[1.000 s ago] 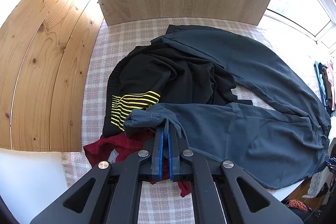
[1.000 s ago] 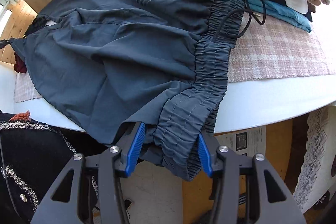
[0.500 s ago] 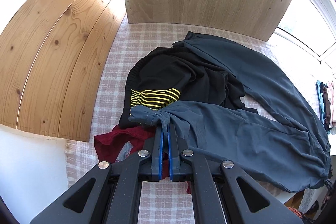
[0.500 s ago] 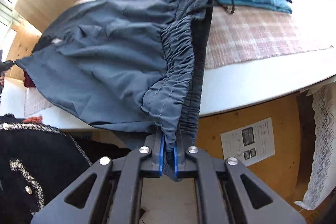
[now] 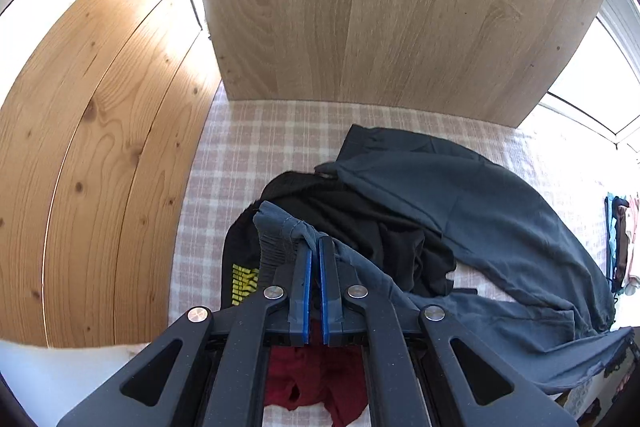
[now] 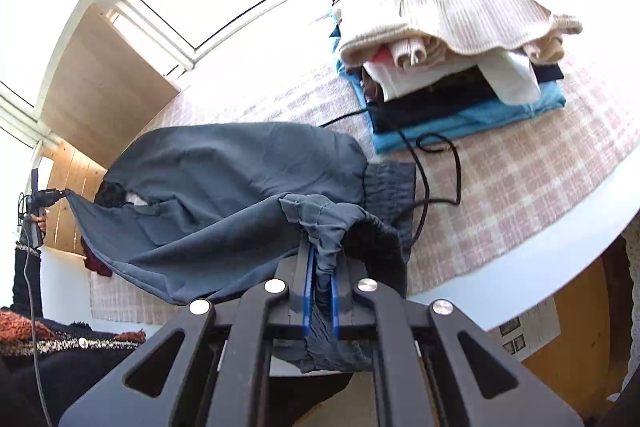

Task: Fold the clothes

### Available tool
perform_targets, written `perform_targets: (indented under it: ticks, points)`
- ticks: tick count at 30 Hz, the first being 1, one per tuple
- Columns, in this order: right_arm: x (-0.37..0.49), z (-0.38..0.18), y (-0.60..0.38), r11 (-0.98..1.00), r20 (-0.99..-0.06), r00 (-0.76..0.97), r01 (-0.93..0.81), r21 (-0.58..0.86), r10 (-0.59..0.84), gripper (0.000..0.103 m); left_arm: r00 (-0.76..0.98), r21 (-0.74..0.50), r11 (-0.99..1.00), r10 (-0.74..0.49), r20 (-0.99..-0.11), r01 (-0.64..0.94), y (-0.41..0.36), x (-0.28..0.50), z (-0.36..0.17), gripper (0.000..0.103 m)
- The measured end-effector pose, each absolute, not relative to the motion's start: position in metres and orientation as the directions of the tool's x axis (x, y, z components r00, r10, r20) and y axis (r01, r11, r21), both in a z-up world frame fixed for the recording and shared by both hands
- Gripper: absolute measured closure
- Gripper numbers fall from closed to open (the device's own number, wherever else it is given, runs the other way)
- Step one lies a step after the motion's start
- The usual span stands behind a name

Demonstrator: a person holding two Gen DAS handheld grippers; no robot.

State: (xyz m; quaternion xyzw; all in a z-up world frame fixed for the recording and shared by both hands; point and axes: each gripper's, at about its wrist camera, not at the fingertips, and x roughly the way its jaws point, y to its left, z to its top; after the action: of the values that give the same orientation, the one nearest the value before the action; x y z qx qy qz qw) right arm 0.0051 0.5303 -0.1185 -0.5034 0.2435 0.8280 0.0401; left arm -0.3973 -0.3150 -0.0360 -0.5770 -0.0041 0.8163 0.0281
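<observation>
Stretching lengthwise between them, the grey trousers (image 5: 500, 227) sit clamped: left gripper (image 5: 315, 247) on cuff, right gripper (image 6: 320, 259) on waistband

One pair of grey-blue trousers (image 5: 500, 227) lay across the checked tablecloth (image 5: 256, 155), its one black drawstring (image 6: 436, 163) trailing beside the waistband. Loose garments heaped under it numbered two: one black top with yellow stripes (image 5: 360, 227) and one dark red piece (image 5: 316, 375). One stack of folded clothes (image 6: 452, 67) stood on the cloth; how many items it held could not be told. Two wooden panels (image 5: 400, 7) stood behind. Two grippers were present, left (image 5: 314, 247) and right (image 6: 320, 263).
</observation>
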Motion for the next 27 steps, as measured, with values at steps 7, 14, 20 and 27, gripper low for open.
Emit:
perform_targets:
  ticks: [7,14,20,27]
  points:
    - [-0.094,-0.120,0.560,-0.890,-0.916,-0.398,-0.432,0.142,0.047,0.092,-0.367,0.028,-0.998,-0.005,-0.930,-0.059,-0.249,-0.515,-0.060,0.095]
    - [-0.103,-0.132,0.543,-0.902,-0.953,-0.289,-0.429,0.044,0.091,0.087,-0.333,0.092,-0.981,-0.029,-0.942,-0.173,-0.225,-0.494,-0.096,0.086]
    - [-0.065,-0.111,0.569,-0.860,-0.942,-0.291,-0.511,0.004,0.169,0.078,-0.324,0.071,-0.975,0.001,-0.946,-0.211,-0.249,-0.449,-0.094,0.069]
    - [-0.060,-0.083,0.507,-0.882,-0.904,-0.417,-0.458,0.114,0.099,0.075,-0.261,-0.044,-0.987,0.084,-0.962,-0.154,-0.262,-0.451,-0.133,0.068]
